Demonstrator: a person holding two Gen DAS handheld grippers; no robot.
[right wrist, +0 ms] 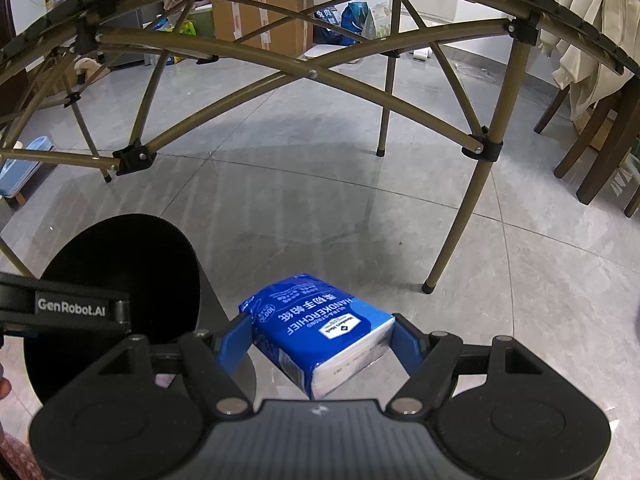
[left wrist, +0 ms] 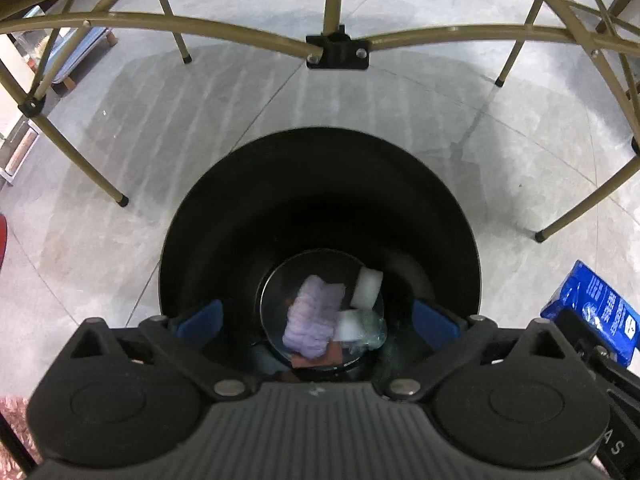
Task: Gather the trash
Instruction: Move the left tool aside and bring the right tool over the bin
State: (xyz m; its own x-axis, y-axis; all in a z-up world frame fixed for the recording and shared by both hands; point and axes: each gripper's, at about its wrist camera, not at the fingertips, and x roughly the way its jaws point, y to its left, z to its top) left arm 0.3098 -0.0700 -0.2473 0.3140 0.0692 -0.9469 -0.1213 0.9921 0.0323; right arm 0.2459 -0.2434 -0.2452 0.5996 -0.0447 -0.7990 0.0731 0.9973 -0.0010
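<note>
My left gripper [left wrist: 318, 322] hangs over the mouth of a black round bin [left wrist: 248, 208], jaws wide open with nothing between them. At the bin's bottom lie a pale purple crumpled wad [left wrist: 314, 320], white pieces [left wrist: 366, 288] and a clear wrapper [left wrist: 374, 330]. My right gripper [right wrist: 320, 344] is shut on a blue handkerchief tissue pack [right wrist: 316, 328], held above the floor just right of the bin [right wrist: 120, 272]. The same pack [left wrist: 596, 312] shows at the right edge of the left wrist view.
A folding table's olive metal frame [right wrist: 312, 74] arches overhead, its legs [right wrist: 456, 224] standing on the grey tiled floor [right wrist: 320, 184]. Wooden chairs [right wrist: 600, 140] stand at the right, cardboard boxes [right wrist: 260, 16] and bags at the back.
</note>
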